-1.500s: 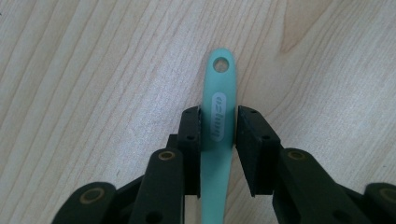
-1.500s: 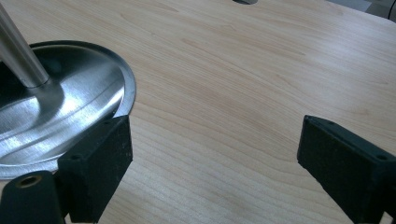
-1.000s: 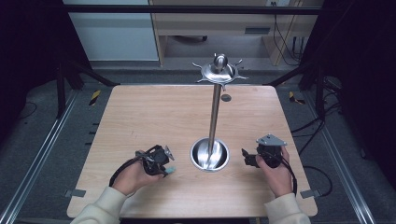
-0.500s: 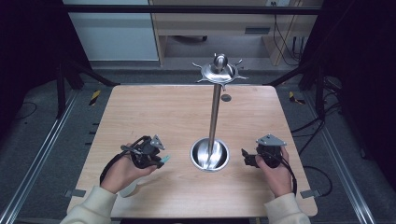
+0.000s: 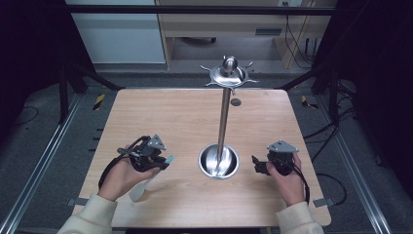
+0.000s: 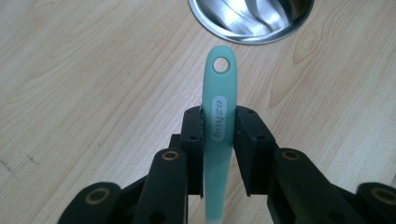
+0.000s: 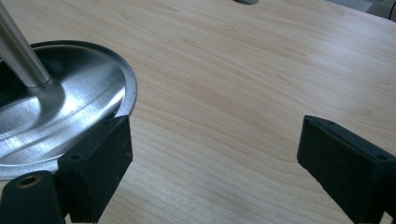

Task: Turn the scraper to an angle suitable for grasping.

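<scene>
A teal-handled utensil (image 6: 218,121) with a hanging hole at its tip is clamped between the jaws of my left gripper (image 6: 219,116). In the high view, my left gripper (image 5: 146,155) sits left of the stand with the utensil's teal end (image 5: 168,159) pointing at the stand and its pale blade (image 5: 139,189) trailing toward the person. A steel stand has a round dished base (image 5: 210,165), an upright pole (image 5: 224,119) and a hooked top (image 5: 229,74). My right gripper (image 5: 256,164) rests open just right of the base, jaws wide apart (image 7: 215,154) with nothing between them.
The steel base (image 7: 70,112) lies right by the right gripper's left pad (image 7: 100,161). A small dark disc (image 5: 235,102) marks the table behind the pole. The wooden table (image 5: 160,117) is bounded by metal frame rails on both sides.
My left gripper has moved a little left and away from the person, still shut on the utensil. The right gripper has stayed put.
</scene>
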Action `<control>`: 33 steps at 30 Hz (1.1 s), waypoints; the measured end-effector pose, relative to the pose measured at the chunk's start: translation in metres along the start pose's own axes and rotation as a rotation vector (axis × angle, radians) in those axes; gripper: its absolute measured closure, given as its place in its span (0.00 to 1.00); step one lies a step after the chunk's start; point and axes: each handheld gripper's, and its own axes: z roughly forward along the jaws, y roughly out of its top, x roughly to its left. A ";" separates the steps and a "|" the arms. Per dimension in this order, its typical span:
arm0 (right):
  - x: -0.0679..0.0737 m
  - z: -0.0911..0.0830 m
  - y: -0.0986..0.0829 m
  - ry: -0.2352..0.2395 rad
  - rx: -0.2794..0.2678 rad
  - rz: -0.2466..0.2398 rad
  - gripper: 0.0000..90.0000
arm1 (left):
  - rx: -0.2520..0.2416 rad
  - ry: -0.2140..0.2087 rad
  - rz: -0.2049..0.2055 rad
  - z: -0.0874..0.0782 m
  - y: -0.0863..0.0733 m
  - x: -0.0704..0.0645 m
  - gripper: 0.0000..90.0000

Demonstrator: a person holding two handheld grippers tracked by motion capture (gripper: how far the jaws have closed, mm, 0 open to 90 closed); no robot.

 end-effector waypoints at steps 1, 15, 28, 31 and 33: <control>0.000 0.000 0.000 0.000 0.000 0.000 0.12 | -0.002 0.001 0.002 -0.002 0.000 0.000 0.82; 0.000 0.000 0.000 0.000 0.002 0.000 0.12 | -0.156 0.055 -0.055 -0.037 0.002 0.004 0.82; 0.000 0.000 0.000 -0.001 0.000 0.001 0.12 | -0.289 0.087 -0.078 -0.072 0.002 0.008 0.82; 0.001 0.000 0.000 -0.001 0.001 0.000 0.12 | -0.310 0.087 -0.081 -0.076 0.003 0.008 0.82; 0.001 0.000 0.000 0.000 0.002 0.000 0.12 | -0.315 0.086 -0.080 -0.076 0.004 0.008 0.82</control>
